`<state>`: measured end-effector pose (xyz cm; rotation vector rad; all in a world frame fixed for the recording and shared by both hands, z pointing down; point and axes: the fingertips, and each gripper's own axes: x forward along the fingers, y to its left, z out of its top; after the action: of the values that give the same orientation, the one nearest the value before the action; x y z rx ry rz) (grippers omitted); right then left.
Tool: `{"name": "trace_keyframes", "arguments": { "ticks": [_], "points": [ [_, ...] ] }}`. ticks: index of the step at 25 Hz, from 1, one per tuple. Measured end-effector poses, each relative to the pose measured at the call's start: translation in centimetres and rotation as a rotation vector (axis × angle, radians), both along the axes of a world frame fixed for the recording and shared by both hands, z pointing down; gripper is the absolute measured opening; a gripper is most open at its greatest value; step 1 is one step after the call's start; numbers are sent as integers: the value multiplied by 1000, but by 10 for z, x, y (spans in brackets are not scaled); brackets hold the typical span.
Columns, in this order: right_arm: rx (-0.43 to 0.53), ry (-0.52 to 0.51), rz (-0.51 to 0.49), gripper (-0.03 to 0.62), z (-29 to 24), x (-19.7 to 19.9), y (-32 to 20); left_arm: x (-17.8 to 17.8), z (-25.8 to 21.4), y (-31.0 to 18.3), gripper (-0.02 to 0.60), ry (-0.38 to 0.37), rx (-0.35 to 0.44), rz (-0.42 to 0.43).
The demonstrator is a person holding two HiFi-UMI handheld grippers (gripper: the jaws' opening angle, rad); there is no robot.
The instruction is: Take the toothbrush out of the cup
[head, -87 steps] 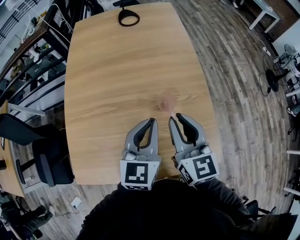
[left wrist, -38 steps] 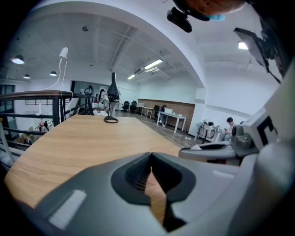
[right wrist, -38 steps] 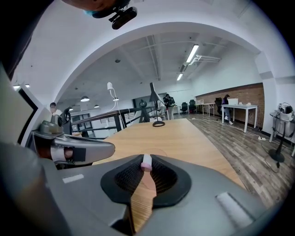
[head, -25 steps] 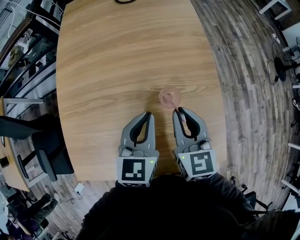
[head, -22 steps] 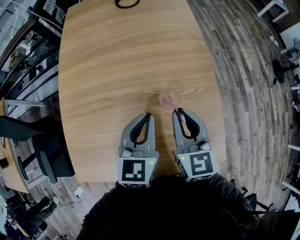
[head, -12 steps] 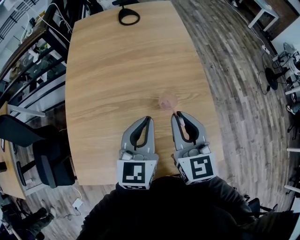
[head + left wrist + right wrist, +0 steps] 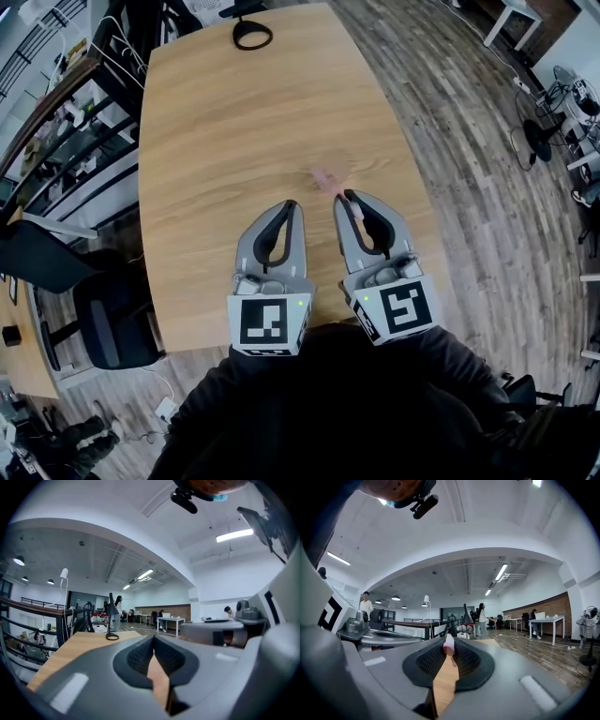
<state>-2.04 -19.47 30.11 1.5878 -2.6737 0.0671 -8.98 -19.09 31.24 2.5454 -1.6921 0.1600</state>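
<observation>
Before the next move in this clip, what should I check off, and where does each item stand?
1. Right gripper has its jaws closed on the toothbrush: ok, its pink-and-white end is pinched at the tips.
2. Toothbrush clear of the cup: cannot tell, since the cup is only a pink blur in the head view.
3. Cup upright: cannot tell, because of the same blur.
4. Left gripper free: ok, its jaws are shut together with nothing between them.
5. Bare table on which to lay the toothbrush: ok, with only a black desk lamp at the far end.
</observation>
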Motion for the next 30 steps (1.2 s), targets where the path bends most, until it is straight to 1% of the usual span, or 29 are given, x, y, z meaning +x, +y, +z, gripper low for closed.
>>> {"name": "trace_keyframes", "arguments": {
  "ticks": [3, 7, 12, 19, 30],
  "points": [
    [4, -3, -4, 43, -3, -1, 8, 2, -4, 7, 8, 0, 1, 9],
    [16, -10, -2, 43, -10, -1, 14, 4, -13, 12, 8, -10, 32, 19],
    [30, 4, -23, 41, -12, 1, 20, 8, -14, 16, 8, -9, 24, 21],
    [45, 6, -24, 41, -17, 1, 17, 7, -18, 13, 8, -14, 54, 24],
    [42, -2, -22, 41, -16, -6, 7, 2, -15, 5, 8, -16, 35, 33]
  ]
}}
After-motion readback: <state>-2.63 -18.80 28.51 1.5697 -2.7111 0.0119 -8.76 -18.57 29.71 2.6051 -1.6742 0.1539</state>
